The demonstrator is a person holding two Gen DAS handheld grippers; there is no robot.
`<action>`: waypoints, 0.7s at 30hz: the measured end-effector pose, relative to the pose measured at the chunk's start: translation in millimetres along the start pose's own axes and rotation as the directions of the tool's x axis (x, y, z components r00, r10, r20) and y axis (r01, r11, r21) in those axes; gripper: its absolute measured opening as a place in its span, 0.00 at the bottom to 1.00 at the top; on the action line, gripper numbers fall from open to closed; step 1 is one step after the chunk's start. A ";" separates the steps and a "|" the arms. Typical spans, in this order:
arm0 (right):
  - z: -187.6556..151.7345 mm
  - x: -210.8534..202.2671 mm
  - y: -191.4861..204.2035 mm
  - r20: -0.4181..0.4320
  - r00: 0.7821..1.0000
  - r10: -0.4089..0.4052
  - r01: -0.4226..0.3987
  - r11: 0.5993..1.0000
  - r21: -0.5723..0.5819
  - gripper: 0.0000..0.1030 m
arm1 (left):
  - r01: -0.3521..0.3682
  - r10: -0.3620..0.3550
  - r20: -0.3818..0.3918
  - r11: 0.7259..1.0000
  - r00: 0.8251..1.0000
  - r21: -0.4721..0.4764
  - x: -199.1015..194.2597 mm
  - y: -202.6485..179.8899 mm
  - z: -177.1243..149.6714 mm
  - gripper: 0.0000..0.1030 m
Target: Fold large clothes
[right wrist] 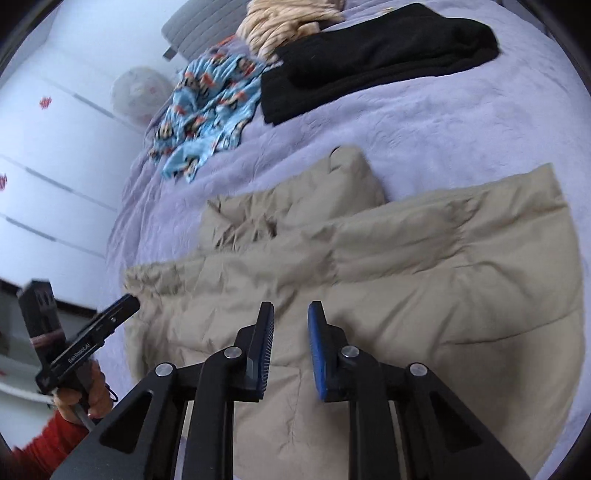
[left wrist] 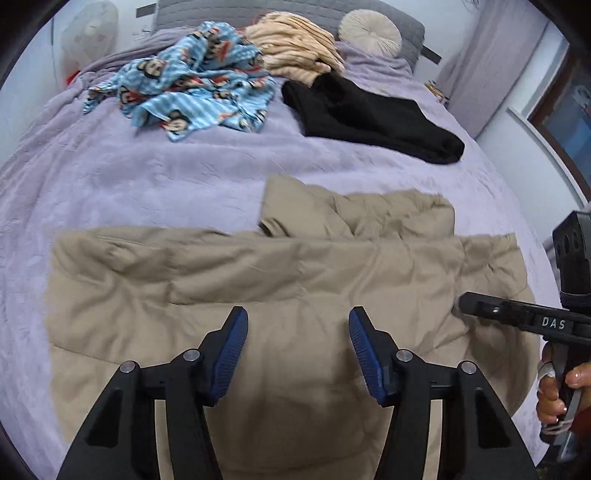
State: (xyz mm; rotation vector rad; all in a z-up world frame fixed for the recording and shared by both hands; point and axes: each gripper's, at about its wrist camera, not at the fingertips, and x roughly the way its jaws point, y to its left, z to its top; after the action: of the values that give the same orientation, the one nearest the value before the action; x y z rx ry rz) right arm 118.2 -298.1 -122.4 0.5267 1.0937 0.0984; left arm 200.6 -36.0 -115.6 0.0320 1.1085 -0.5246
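A large tan padded garment (left wrist: 258, 280) lies spread on the lavender bed, with one part folded over at its far side (left wrist: 354, 214). It also shows in the right wrist view (right wrist: 406, 266). My left gripper (left wrist: 298, 317) is open and empty, just above the garment's near half. My right gripper (right wrist: 291, 314) is open with a narrower gap, empty, above the garment. The right gripper shows at the right edge of the left wrist view (left wrist: 517, 314), over the garment's right edge. The left gripper shows at the left of the right wrist view (right wrist: 88, 339).
On the lavender bedspread (left wrist: 147, 177) at the far side lie a blue cartoon-print cloth (left wrist: 192, 85), a black garment (left wrist: 369, 110) and a beige striped garment (left wrist: 295, 48). A round cushion (left wrist: 369, 33) rests by the grey headboard. White wall panels (right wrist: 55, 166) stand beside the bed.
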 end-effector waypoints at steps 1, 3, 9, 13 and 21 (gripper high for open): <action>-5.1 12.9 4.5 -0.011 1.000 -0.004 0.004 1.000 -0.025 0.20 | -0.015 0.015 -0.006 1.000 1.000 0.012 12.6 -7.0 -3.0 0.57; -13.0 40.2 7.1 -0.028 0.999 -0.032 0.030 0.998 -0.053 0.19 | -0.074 0.074 0.010 0.997 0.997 0.029 36.7 -15.1 -4.3 0.57; 3.3 70.5 -20.0 -0.001 0.998 -0.067 0.067 0.997 -0.039 0.00 | -0.101 0.101 0.013 0.995 0.995 -0.001 67.4 -3.0 19.2 0.57; 13.4 47.5 -32.5 0.005 0.997 -0.083 0.083 0.995 -0.051 0.00 | -0.208 0.207 0.064 0.978 0.976 0.017 40.0 29.3 25.0 0.57; 18.8 -16.7 -148.5 0.070 0.969 -0.238 0.220 0.955 0.198 0.00 | -0.227 0.231 -0.021 0.930 0.973 -0.288 57.9 139.8 23.1 0.58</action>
State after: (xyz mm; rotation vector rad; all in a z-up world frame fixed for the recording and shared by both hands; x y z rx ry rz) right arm 100.3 -440.0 -169.4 0.5645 1.0705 -0.2339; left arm 298.1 57.9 -187.1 -0.0962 1.1425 -0.1496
